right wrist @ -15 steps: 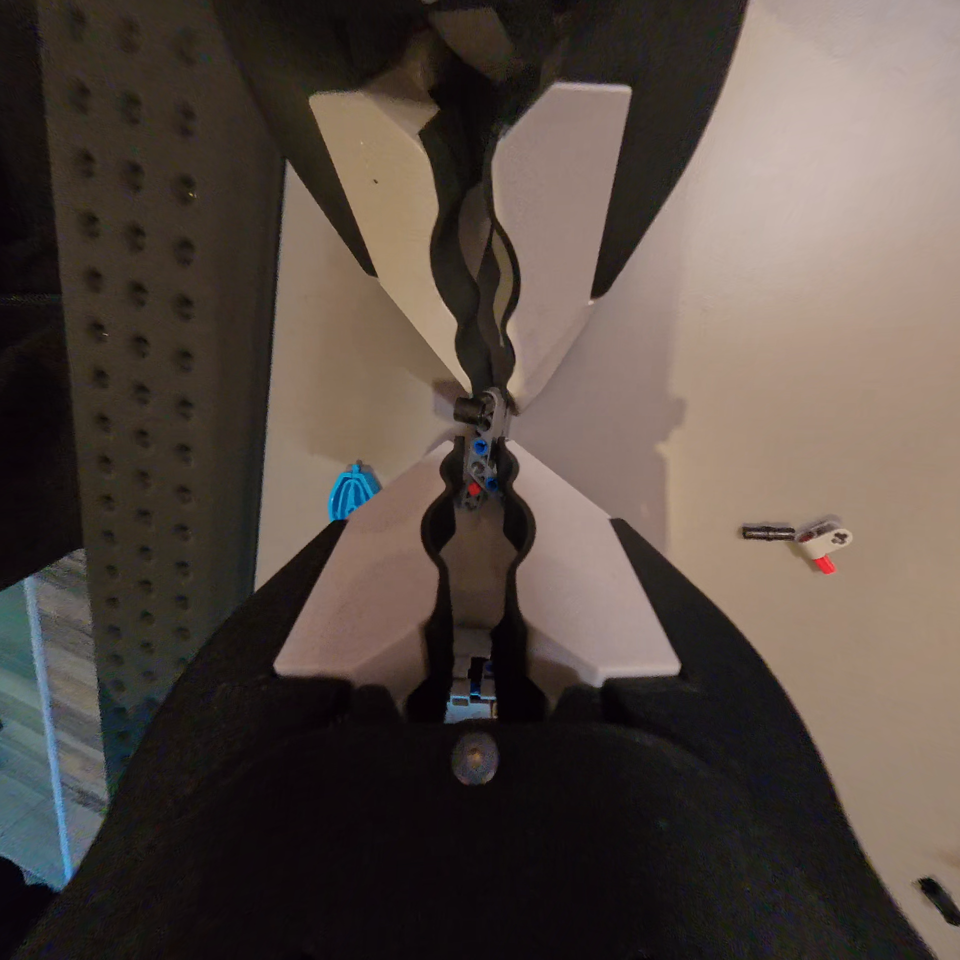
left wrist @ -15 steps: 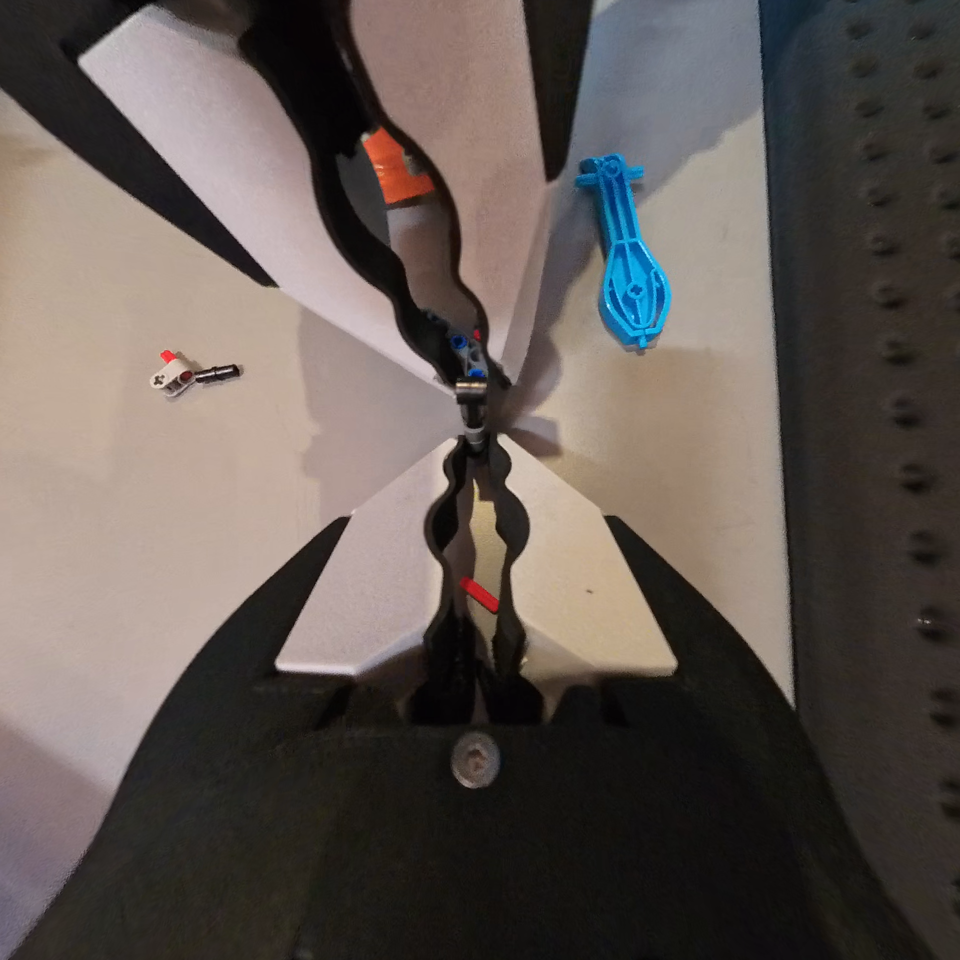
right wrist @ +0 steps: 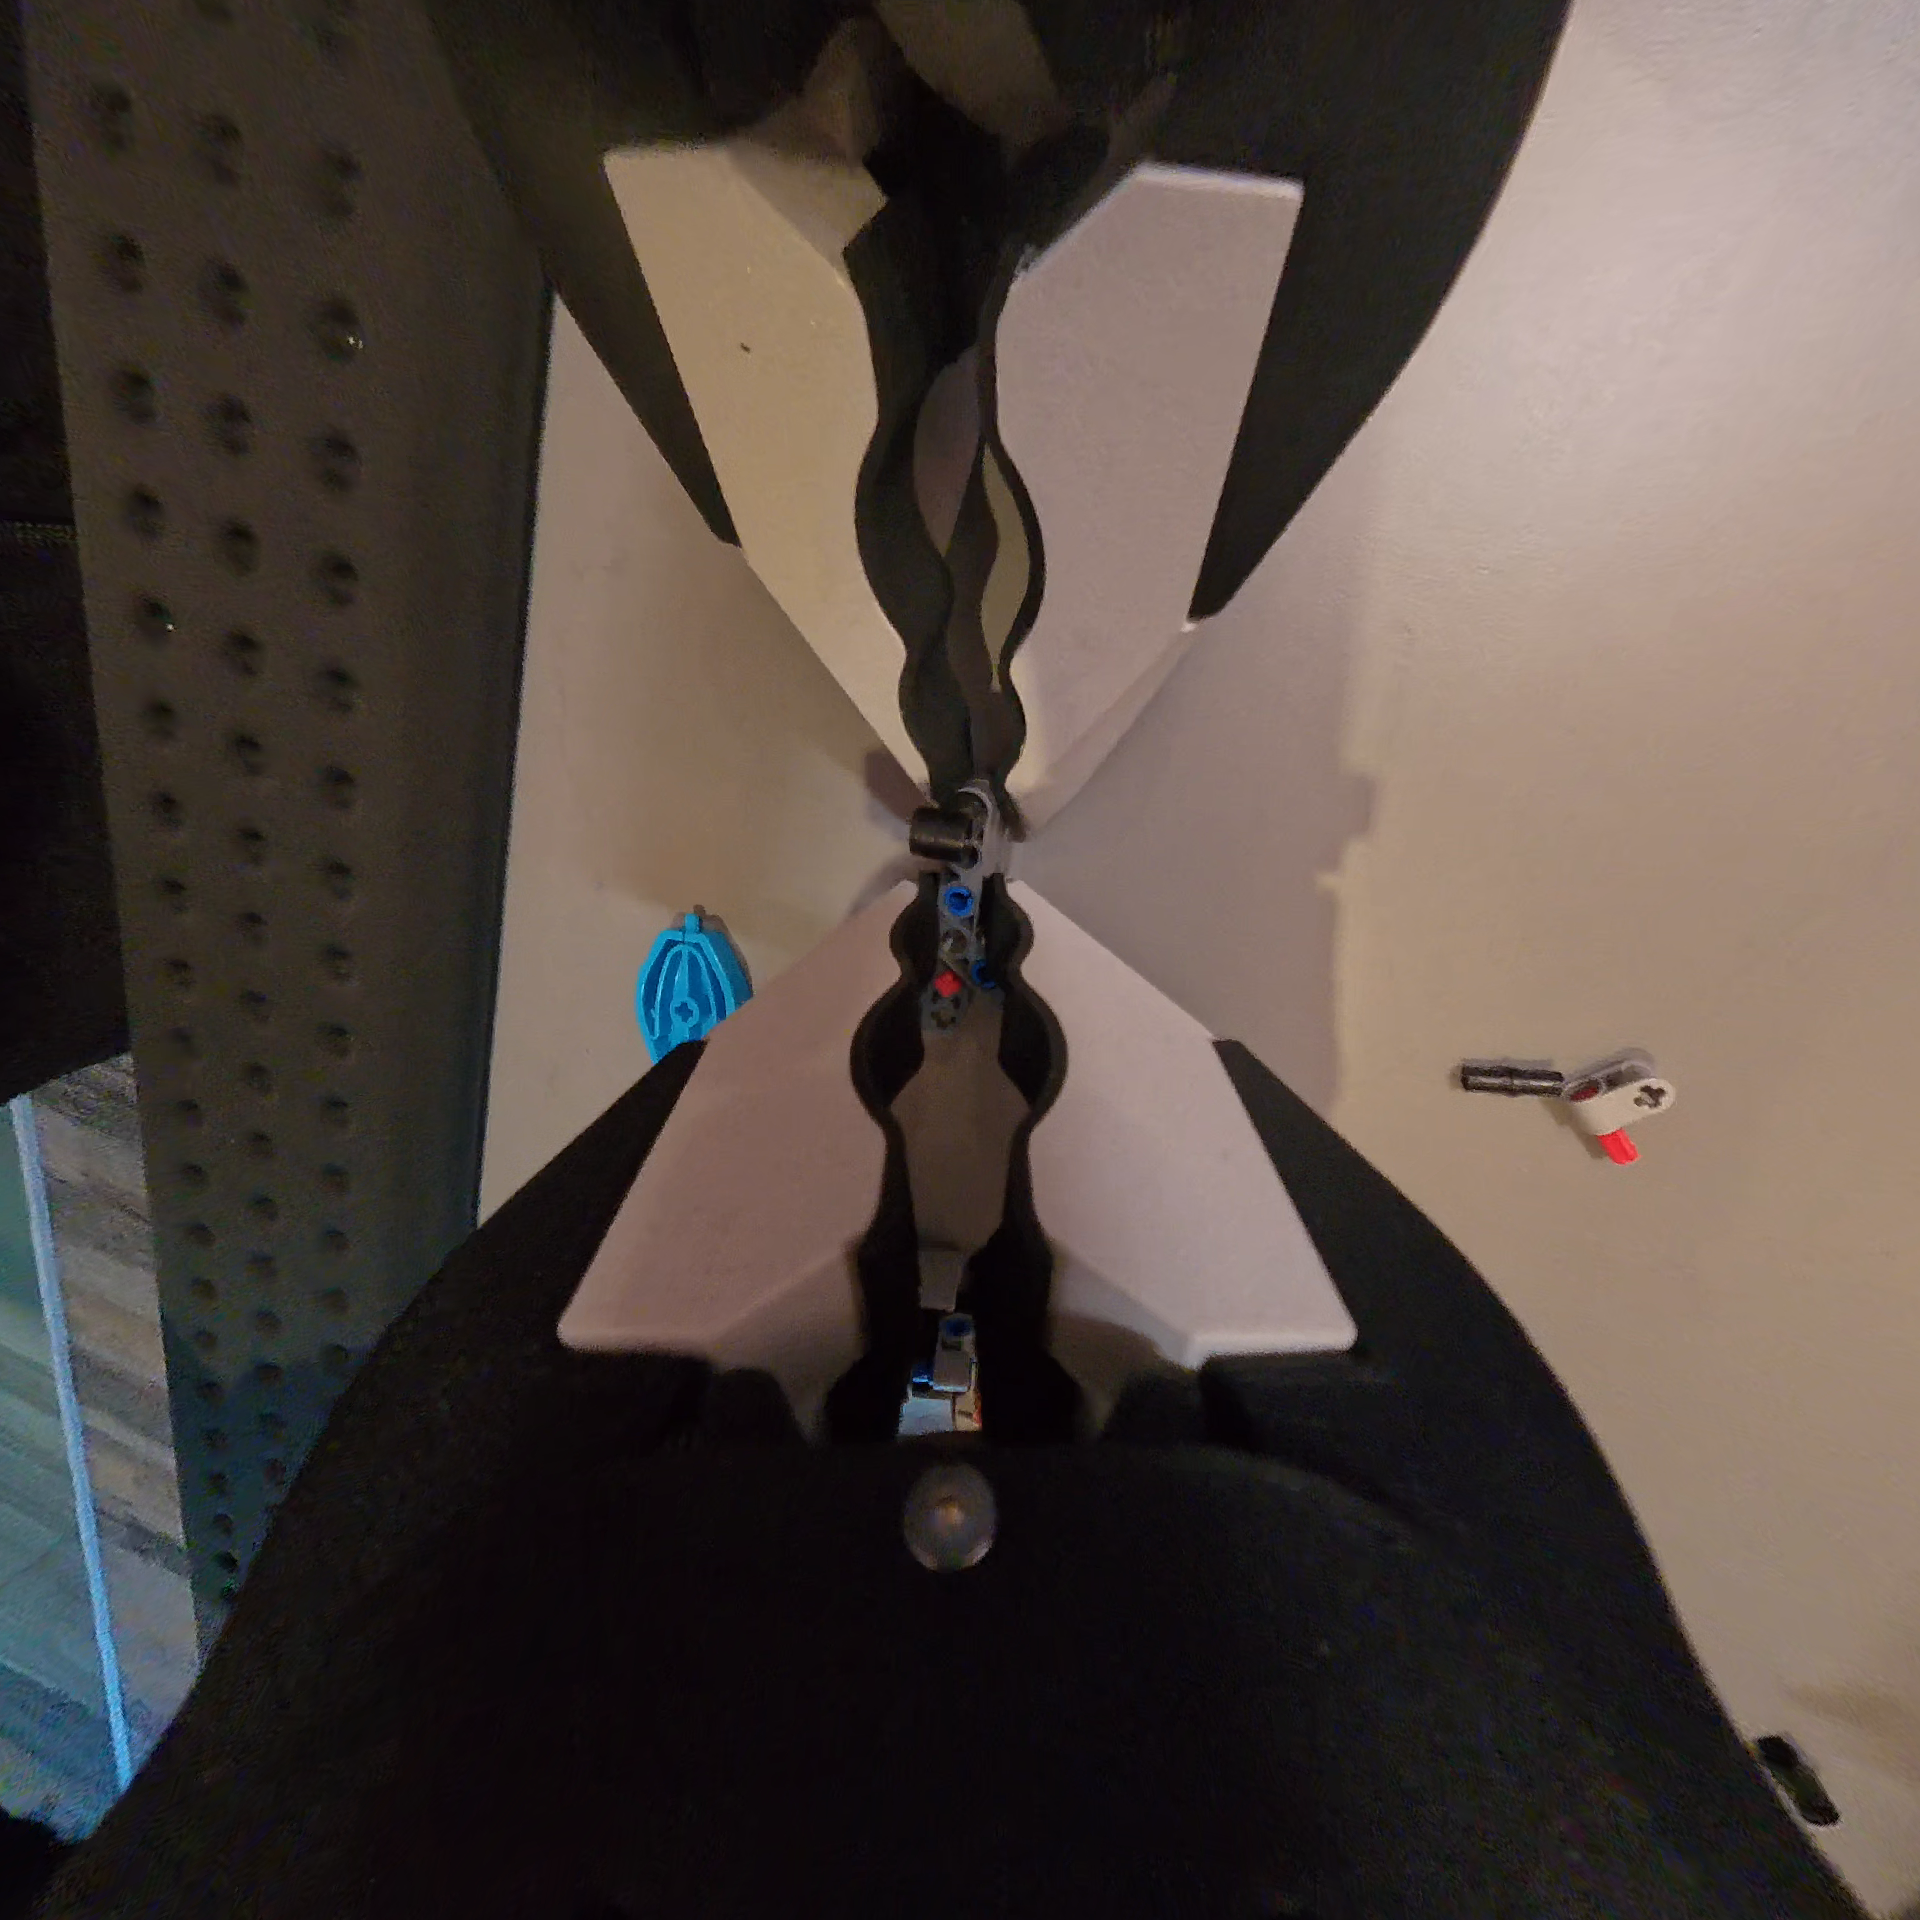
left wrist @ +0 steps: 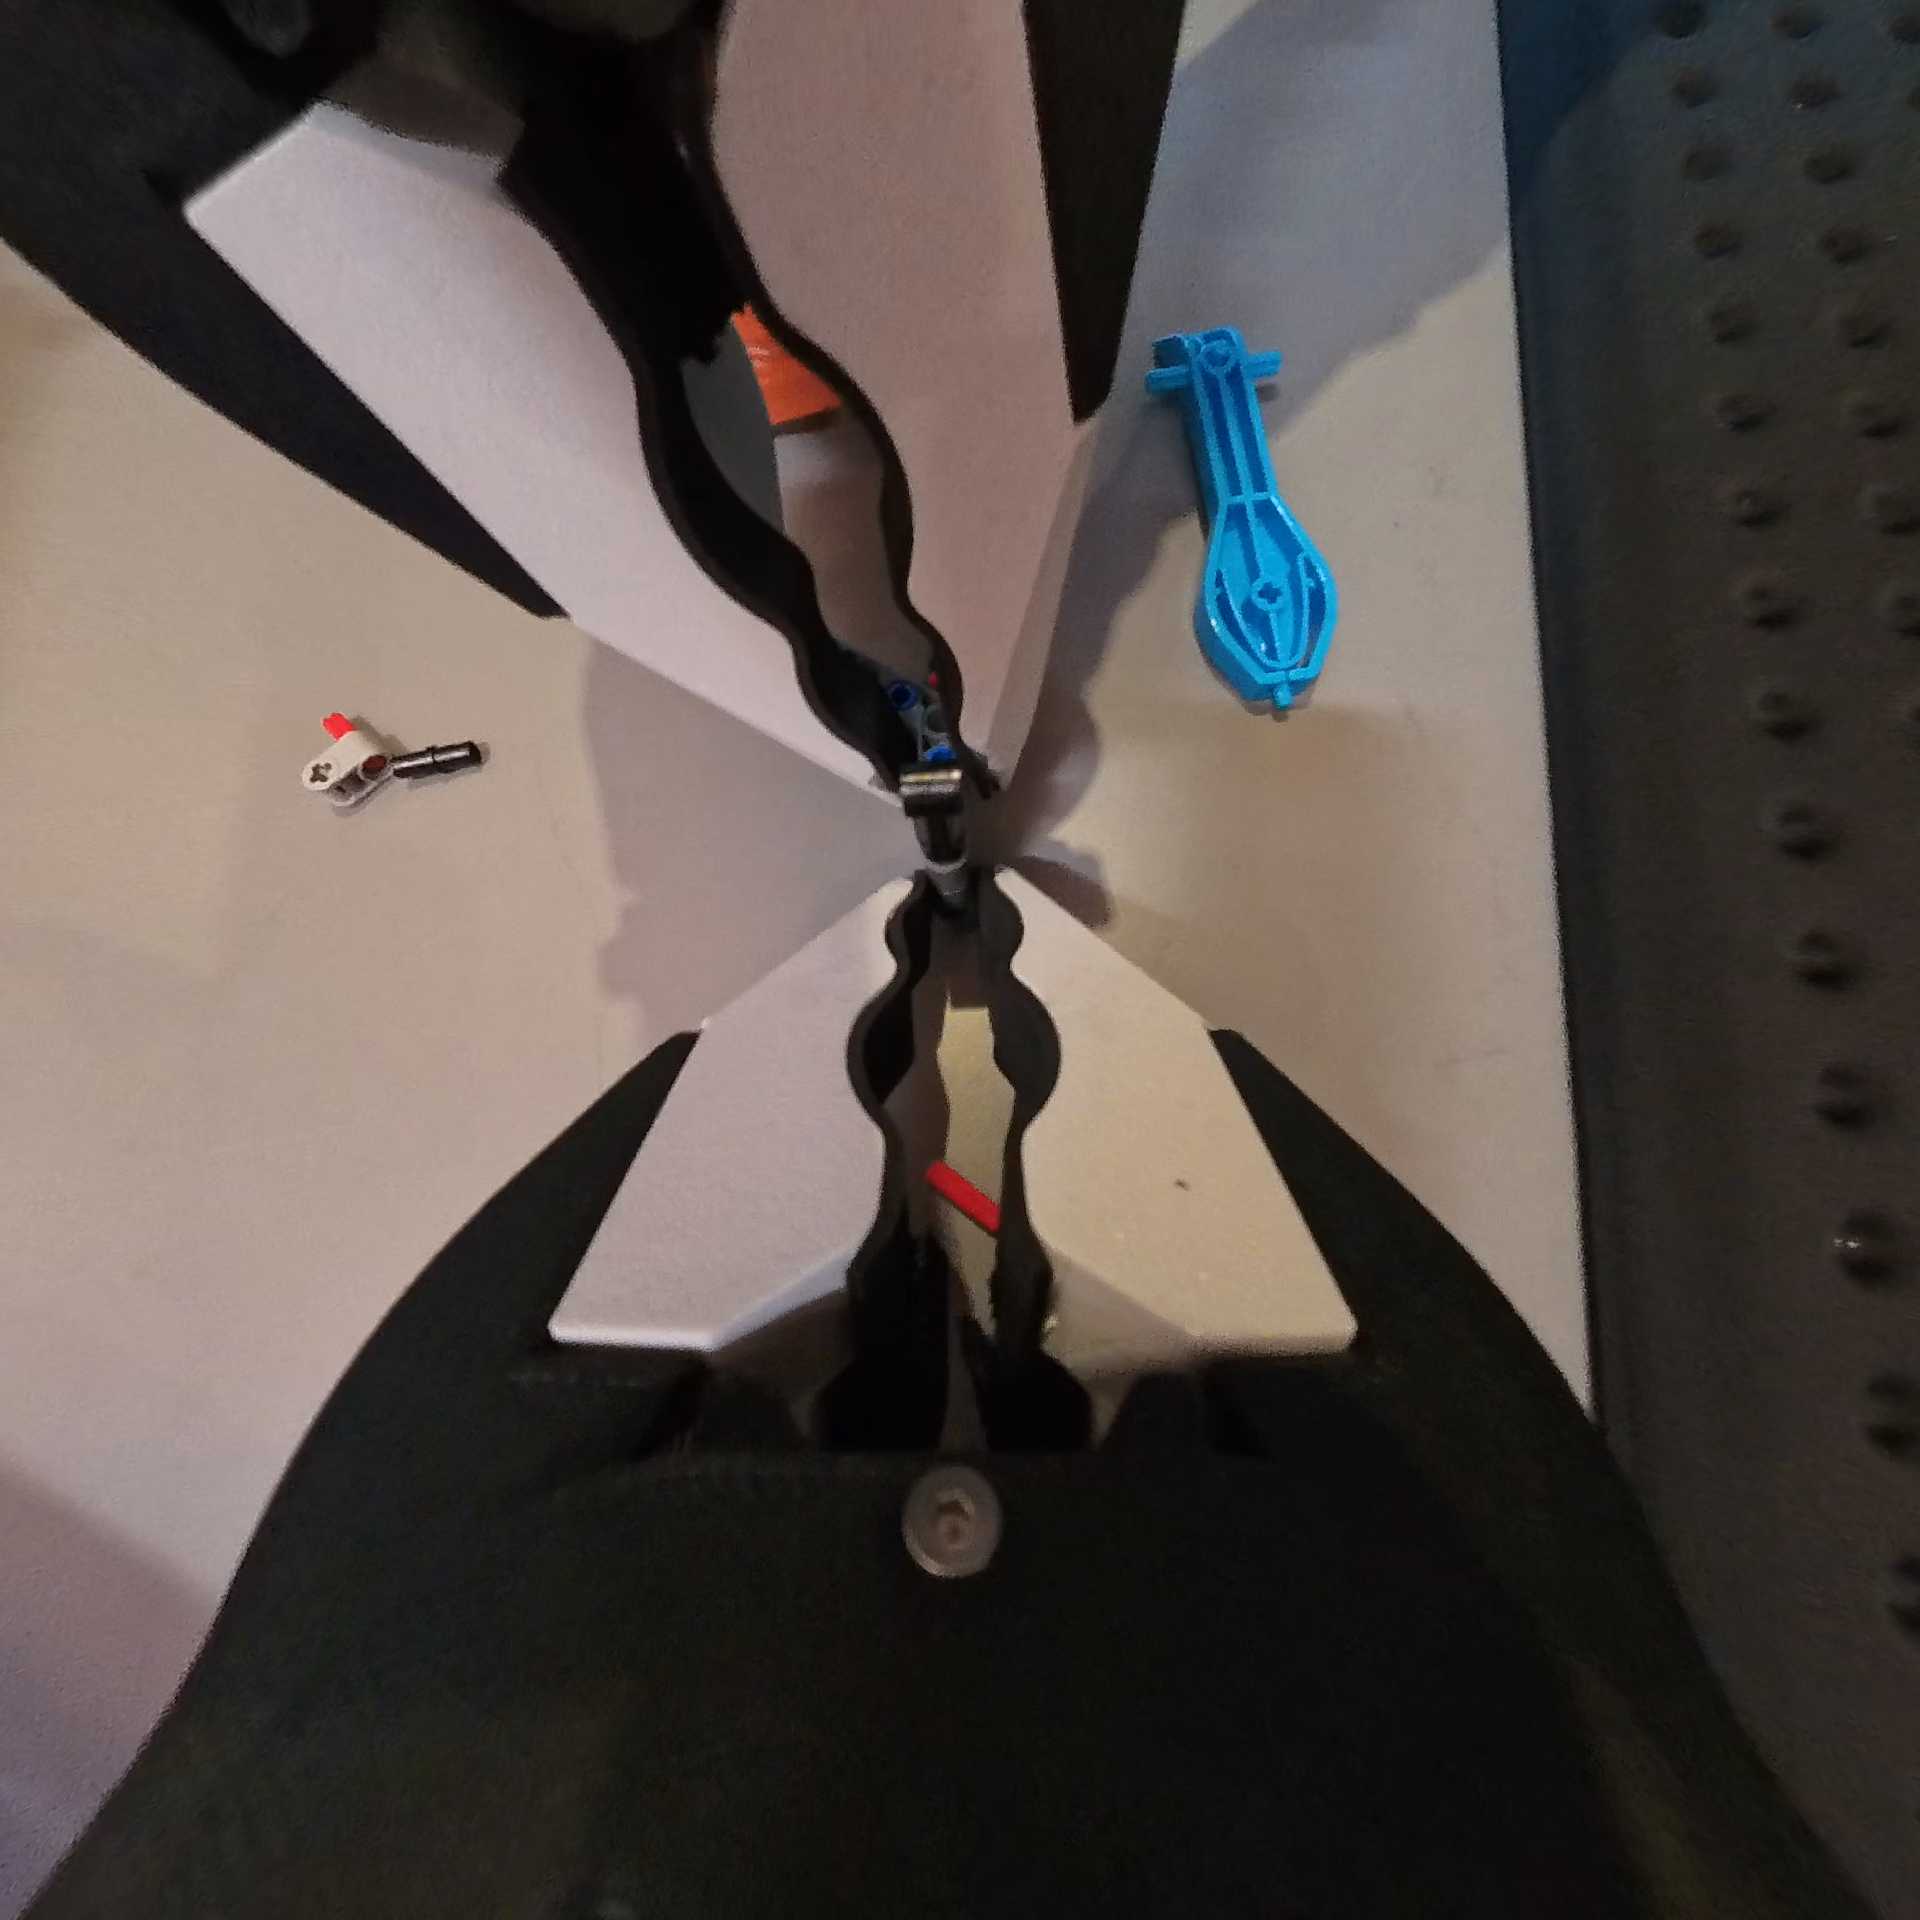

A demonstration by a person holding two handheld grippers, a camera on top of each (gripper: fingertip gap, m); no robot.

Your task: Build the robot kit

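Cream tabletop point(left wrist: 260, 1039) below; left claw point(left wrist: 951, 894) and right claw point(right wrist: 961, 914) meet tip to tip, clenched. Right grips a grey beam point(right wrist: 958, 961) with blue pins; left pinches what looks like a black connector point(left wrist: 930, 790). Any tilt could jam or pop it. Blue paddle piece point(left wrist: 1252, 530) lies nearby.

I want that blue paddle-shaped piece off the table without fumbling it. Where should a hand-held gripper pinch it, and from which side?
Pinch the blue paddle-shaped piece across its narrow straight shaft, coming from above. It lies flat on the table, so the wide teardrop end offers only thin edges, while the shaft is probably slim enough for the jaws.
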